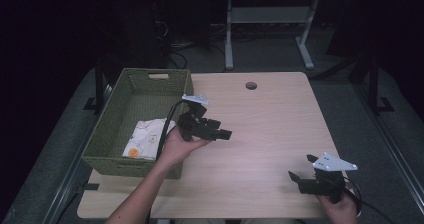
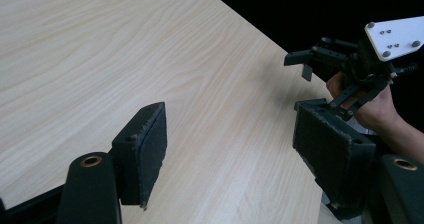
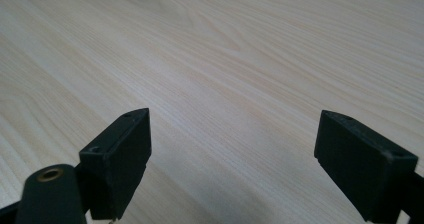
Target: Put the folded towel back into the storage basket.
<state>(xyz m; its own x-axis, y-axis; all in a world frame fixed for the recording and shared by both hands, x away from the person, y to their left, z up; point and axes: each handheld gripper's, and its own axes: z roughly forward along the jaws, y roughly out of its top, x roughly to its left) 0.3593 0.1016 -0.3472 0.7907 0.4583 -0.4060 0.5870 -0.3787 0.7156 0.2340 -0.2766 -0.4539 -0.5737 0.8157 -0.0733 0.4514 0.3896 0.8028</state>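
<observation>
While both hands hovered over the desk [image 1: 270, 129], left gripper [image 1: 225, 133] stood open and empty beside the green basket [image 1: 111, 129], right gripper [image 1: 294, 178] open and empty near the front right corner.

Loads of bare table [image 1: 270, 129] between my left gripper [image 1: 220, 132] and right gripper [image 1: 300, 179], nothing lying on it. Only real obstacle is the green basket [image 1: 107, 139] hugging the table's left edge, its wall right beside my left hand [image 1: 180, 146].
</observation>
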